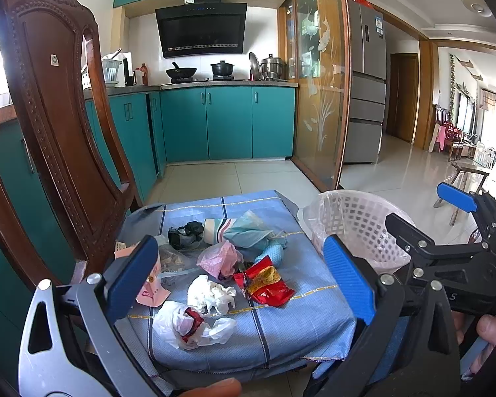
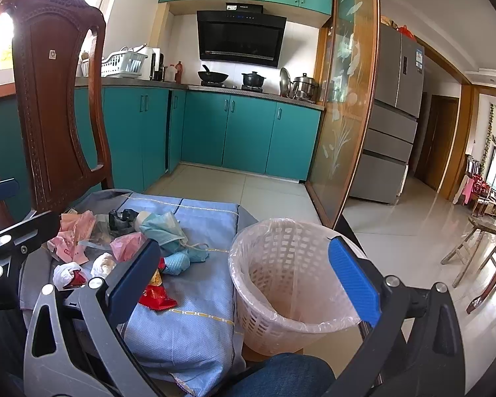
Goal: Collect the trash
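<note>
Trash lies on a blue cloth-covered table (image 1: 281,324): a red snack wrapper (image 1: 264,284), a crumpled white tissue (image 1: 211,294), a white plastic bag (image 1: 188,324), a pink bag (image 1: 220,259), a black wad (image 1: 185,233) and a light blue mask (image 1: 248,231). A white lattice bin (image 2: 287,284) lined with clear plastic stands right of the table. My left gripper (image 1: 244,281) is open above the trash pile. My right gripper (image 2: 251,278) is open and empty, near the bin (image 1: 353,225); the red wrapper (image 2: 155,294) shows behind its left finger.
A carved wooden chair (image 1: 59,125) stands at the table's left. Teal kitchen cabinets (image 1: 228,122) line the back wall. A glass sliding door (image 1: 317,82) and a fridge (image 1: 367,82) are at right. A person's knee (image 2: 281,377) is in front of the bin.
</note>
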`<action>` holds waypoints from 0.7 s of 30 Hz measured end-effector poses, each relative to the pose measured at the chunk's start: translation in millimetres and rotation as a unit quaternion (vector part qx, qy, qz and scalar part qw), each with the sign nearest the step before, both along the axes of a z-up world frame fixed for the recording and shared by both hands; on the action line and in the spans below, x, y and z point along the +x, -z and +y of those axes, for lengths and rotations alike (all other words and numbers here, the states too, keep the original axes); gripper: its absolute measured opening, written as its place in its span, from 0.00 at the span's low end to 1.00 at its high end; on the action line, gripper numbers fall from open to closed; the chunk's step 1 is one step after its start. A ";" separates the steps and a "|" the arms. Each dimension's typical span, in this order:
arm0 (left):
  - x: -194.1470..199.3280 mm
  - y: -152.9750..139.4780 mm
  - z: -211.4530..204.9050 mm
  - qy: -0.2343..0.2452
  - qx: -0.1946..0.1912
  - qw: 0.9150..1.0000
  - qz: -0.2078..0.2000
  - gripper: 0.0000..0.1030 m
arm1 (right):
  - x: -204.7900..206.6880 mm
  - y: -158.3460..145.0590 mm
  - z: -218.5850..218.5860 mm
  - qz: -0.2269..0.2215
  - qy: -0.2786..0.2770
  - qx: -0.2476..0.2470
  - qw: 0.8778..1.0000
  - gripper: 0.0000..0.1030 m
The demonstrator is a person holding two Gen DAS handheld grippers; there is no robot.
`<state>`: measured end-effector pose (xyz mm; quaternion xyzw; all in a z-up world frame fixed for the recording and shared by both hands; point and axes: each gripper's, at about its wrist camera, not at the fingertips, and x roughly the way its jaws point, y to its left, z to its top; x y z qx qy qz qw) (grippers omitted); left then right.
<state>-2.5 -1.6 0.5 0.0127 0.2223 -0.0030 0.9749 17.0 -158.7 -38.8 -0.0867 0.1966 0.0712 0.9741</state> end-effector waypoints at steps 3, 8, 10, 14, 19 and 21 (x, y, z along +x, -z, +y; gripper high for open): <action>0.6 -0.3 -1.6 0.000 0.001 1.000 -0.001 0.97 | -0.4 0.3 -0.3 -0.001 -0.001 0.000 1.000 0.97; 2.4 1.2 -5.3 0.000 0.000 1.000 0.000 0.97 | -0.5 -0.6 0.0 -0.002 -0.001 0.001 1.000 0.97; -1.3 -2.1 -0.7 -0.001 -0.001 1.000 -0.002 0.97 | -0.8 -1.4 -0.1 -0.002 -0.001 0.001 1.000 0.97; -1.1 -1.8 -0.3 0.000 -0.003 1.000 -0.001 0.97 | -1.4 -1.7 0.2 -0.004 0.000 -0.001 1.000 0.97; -3.2 -2.7 -2.3 0.001 -0.003 1.000 0.000 0.97 | -3.3 -2.1 1.0 -0.005 -0.001 -0.001 1.000 0.97; -3.3 -3.1 -3.1 0.002 -0.003 1.000 0.000 0.97 | -3.7 -1.8 1.3 -0.006 -0.001 -0.002 1.000 0.97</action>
